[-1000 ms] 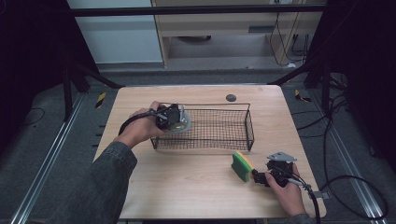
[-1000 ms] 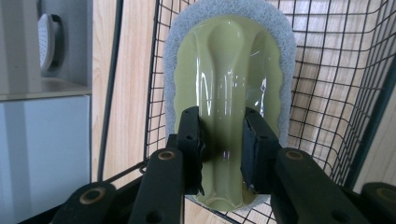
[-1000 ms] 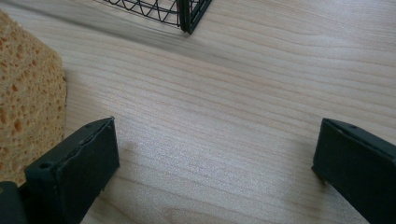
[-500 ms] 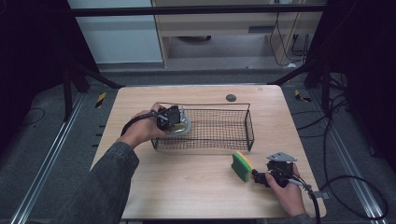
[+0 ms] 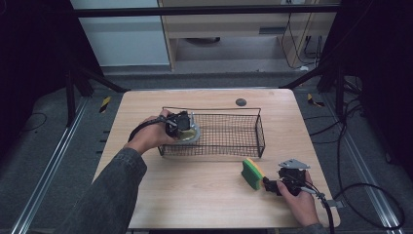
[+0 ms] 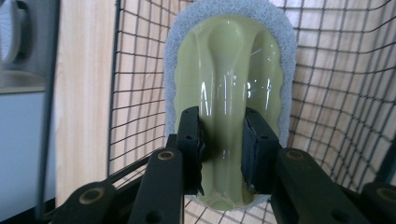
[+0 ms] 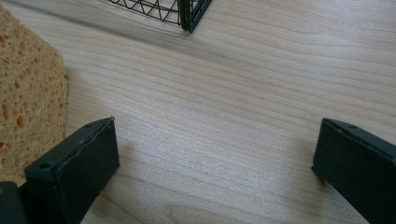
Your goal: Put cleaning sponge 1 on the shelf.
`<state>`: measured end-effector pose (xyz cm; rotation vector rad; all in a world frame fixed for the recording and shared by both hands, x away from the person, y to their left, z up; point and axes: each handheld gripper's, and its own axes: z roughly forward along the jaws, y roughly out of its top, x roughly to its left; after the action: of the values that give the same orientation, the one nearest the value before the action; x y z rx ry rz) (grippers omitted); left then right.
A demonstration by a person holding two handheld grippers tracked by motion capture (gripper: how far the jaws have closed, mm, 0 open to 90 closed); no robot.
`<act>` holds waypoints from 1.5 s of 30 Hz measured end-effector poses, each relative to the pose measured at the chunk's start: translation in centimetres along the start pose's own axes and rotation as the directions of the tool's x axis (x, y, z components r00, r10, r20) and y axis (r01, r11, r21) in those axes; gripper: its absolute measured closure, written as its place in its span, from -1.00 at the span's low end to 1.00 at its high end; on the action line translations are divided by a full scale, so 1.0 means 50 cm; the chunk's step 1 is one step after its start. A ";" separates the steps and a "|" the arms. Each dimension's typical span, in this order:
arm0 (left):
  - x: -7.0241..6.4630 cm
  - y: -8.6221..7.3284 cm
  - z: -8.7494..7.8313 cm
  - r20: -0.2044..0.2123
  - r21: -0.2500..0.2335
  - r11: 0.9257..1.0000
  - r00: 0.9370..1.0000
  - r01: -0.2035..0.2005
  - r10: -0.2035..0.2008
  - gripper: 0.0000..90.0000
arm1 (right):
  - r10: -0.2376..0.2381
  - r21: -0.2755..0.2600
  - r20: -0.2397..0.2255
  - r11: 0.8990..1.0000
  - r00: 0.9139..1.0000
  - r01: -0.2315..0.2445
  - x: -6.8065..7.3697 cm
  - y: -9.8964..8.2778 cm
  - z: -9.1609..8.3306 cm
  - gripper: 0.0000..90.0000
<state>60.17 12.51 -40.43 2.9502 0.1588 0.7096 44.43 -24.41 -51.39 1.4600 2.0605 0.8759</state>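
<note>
At the left of the high view, the person's left sleeve and hand reach in over the wooden table point(image 5: 204, 195) to the near-left corner of the black wire basket point(image 5: 234, 139). That hand carries the left gripper point(image 5: 181, 127), which sits at the basket's left end. In the left gripper view its two black jaws are clamped on the raised middle ridge of a scrubber point(image 6: 231, 93) — a glossy pale-green plastic grip with a grey-white scouring pad around its rim. The pads point(image 6: 190, 140) press on both sides of the ridge, so the grip is firm. Behind the scrubber the basket's mesh floor and side wall show, with the table's wood through the wires; the scrubber is inside the basket at its left end, though whether it rests on the mesh or hangs just above it I cannot tell.

Farther right, the rest of the basket lies bare. A small dark round spot point(image 5: 240, 102) sits on the table beyond the basket's far side.

Near the front right, a green-and-yellow sponge point(image 5: 253, 173) stands on the table, outside the basket and just beside the right gripper point(image 5: 271, 185). In the right gripper view those jaws stand wide apart with bare wood between them — the sponge's porous yellow face point(image 7: 28, 98) lies just outside the left jaw, ungripped.
</note>
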 end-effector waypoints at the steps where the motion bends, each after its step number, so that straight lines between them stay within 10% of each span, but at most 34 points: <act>1: 0.000 0.000 0.000 0.000 0.000 1.000 1.000 0.000 0.000 0.58 | 0.000 0.000 0.000 1.000 1.000 0.000 0.000 0.000 0.000 -0.99; 22: -0.002 -0.009 -0.027 0.025 -0.052 0.997 0.998 0.059 -0.058 0.50 | 0.002 0.002 -0.003 1.000 1.000 -0.002 0.000 0.000 -0.001 -0.99; 31: -0.006 -0.009 -0.068 -0.011 -0.102 0.990 0.995 0.101 -0.103 0.15 | 0.001 0.003 -0.002 1.000 1.000 -0.001 0.000 0.000 -0.001 -0.99; 45: -0.044 -0.034 -0.112 0.014 -0.187 0.946 0.964 0.265 -0.267 -0.81 | 0.006 0.003 -0.002 1.000 1.000 -0.006 0.001 0.000 -0.002 -0.99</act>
<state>55.55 14.34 -36.65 2.6753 0.4550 0.6623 44.34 -24.41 -51.35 1.4677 2.0612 0.8778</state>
